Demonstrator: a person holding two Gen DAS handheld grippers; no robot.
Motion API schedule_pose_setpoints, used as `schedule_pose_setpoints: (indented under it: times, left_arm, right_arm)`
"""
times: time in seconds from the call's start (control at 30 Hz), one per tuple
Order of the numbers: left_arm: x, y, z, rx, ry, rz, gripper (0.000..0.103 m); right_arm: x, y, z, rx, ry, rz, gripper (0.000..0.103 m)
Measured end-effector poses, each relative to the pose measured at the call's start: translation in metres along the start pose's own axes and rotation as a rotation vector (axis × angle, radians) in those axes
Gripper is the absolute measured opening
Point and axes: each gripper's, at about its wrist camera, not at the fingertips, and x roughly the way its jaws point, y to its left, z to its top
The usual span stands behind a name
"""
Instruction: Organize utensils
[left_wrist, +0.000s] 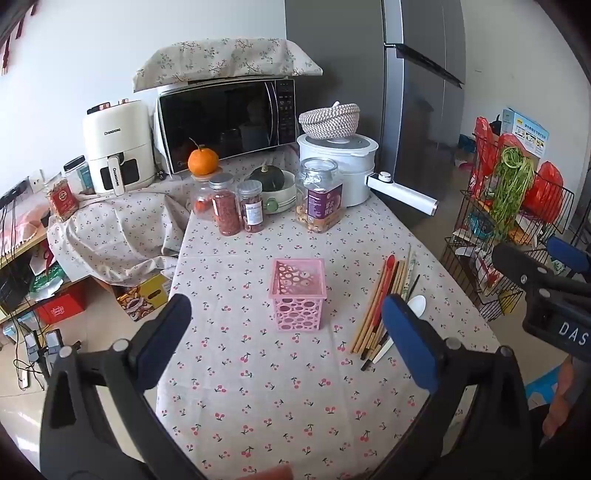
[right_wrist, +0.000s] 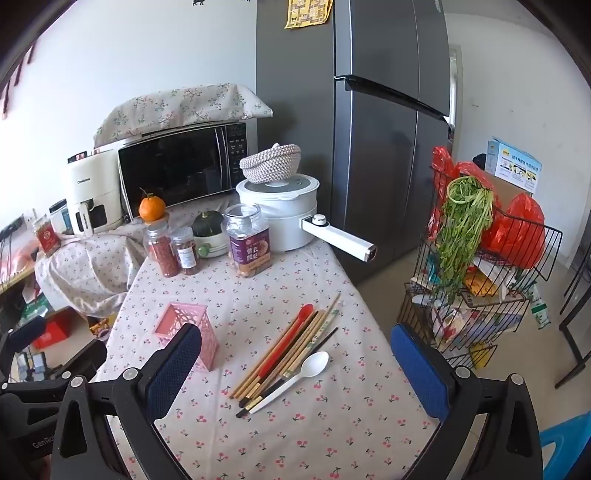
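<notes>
A pink perforated square holder (left_wrist: 299, 291) stands empty in the middle of the cherry-print table; it also shows in the right wrist view (right_wrist: 188, 328), partly behind my right gripper's left finger. To its right lies a pile of chopsticks (right_wrist: 291, 350) with a red spoon (right_wrist: 286, 341) and a white plastic spoon (right_wrist: 295, 376); the pile shows in the left wrist view (left_wrist: 384, 302) too. My left gripper (left_wrist: 286, 338) is open and empty above the table's near part. My right gripper (right_wrist: 295, 373) is open and empty, hovering over the pile.
Jars (left_wrist: 319, 195), a small pumpkin in a bowl (left_wrist: 271, 184), an orange (left_wrist: 202, 160), a white cooker with a long handle (left_wrist: 351, 173), a microwave (left_wrist: 229, 122) and an air fryer (left_wrist: 118, 147) crowd the table's far end. A fridge (right_wrist: 380, 129) and wire rack (right_wrist: 480, 280) stand at right.
</notes>
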Motion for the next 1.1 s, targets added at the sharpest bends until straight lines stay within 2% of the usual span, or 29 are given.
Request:
schedule_pose_setpoints:
  times: [1.1]
  left_arm:
    - [0.0056,-0.0052,-0.0062,0.011,0.029,0.016,0.103]
  right_arm:
    - [-0.0007,-0.0005,-0.0026,0.005,0.008,0.008,0.103]
